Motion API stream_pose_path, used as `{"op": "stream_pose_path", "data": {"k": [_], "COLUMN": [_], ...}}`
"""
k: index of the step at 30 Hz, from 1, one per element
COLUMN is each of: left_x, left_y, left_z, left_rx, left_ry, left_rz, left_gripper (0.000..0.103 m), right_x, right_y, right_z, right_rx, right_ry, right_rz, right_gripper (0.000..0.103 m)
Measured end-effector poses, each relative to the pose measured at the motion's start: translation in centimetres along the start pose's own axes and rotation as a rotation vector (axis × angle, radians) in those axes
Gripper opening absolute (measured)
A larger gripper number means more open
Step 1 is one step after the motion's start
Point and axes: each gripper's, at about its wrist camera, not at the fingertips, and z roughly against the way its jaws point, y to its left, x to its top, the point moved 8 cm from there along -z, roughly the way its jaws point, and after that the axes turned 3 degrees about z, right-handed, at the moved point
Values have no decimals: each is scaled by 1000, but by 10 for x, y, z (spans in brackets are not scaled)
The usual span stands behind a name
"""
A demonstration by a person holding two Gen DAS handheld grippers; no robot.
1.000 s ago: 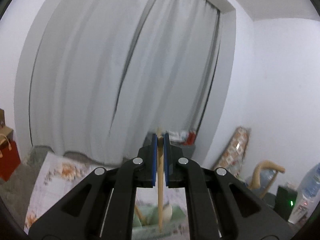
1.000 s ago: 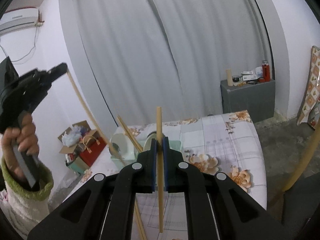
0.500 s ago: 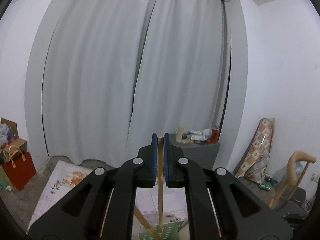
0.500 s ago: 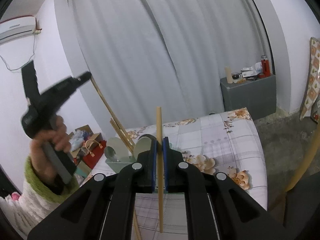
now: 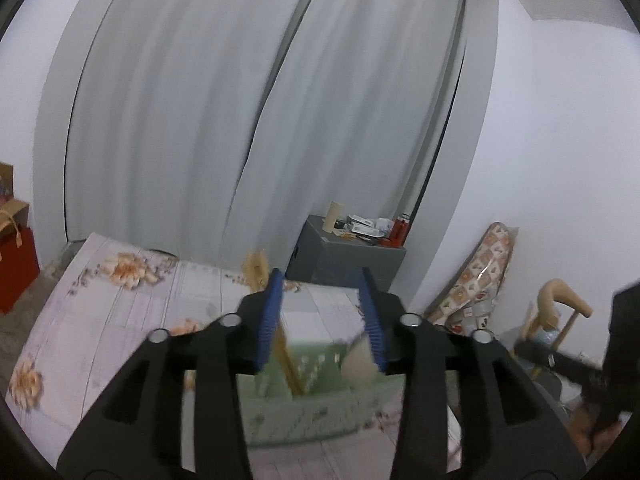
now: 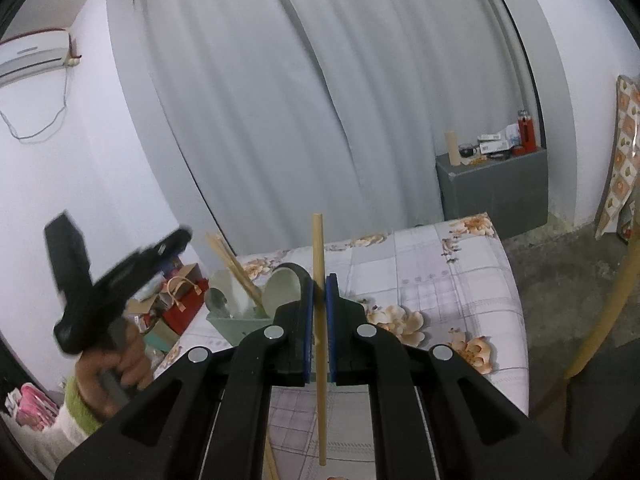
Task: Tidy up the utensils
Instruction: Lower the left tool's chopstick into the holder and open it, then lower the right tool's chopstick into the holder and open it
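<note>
Right gripper (image 6: 319,332) has its fingers (image 6: 307,320) clamped on a chopstick (image 6: 319,320), long axis upright, top end above the fingers, bottom end hanging below them. Left gripper (image 5: 322,322) fingers (image 5: 269,320) are apart, holding nothing. Just beyond and below them sits the green holder (image 5: 320,408) on the floral table (image 5: 120,320), with chopsticks (image 5: 286,356) leaning inside, tips up. Judgement: next step is dropping the held stick in; keep it vertical, line it over the holder opening, lower before letting go.
</note>
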Motion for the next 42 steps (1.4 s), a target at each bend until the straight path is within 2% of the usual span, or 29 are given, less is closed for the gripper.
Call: {"op": "stream_pose_path", "data": {"k": [6,9,14,19,23,26,31,36,40,41,42], "left_x": [-41,-79,-143,-183,-196,-193,-190,-190,-189,-189,-190], "left_y": [13,17,23,28,25,28,37,46,52,53,54], "left_z": [36,43,44,47,46,45,46,49,50,50,50], "left_rx": [22,22,54,80,79,76,83,95,100,101,104], "left_ry": [34,119,265,338,368,364,362,357,355,356,358], "left_rz": [11,23,43,40,24,37,73,99,114,115,116], "left_gripper": [68,73,75,75,76,76,76,76,76,76,76], "right_x": [21,39,73,102,118,128,124,99,68,60,55], "right_y": [16,32,64,94,109,117,121,105,79,71,65], "right_z": [10,13,16,1,-14,-29,-69,-115,-154,-160,-162], "right_rx": [16,37,78,121,131,141,125,80,38,11,-6], "right_ry": [-46,-83,-163,-206,-233,-241,-194,-107,37,63,81], "right_rz": [41,80,158,210,229,229,248,250,235,238,242], "right_gripper": [6,6,6,6,6,6,6,6,7,8,17]}}
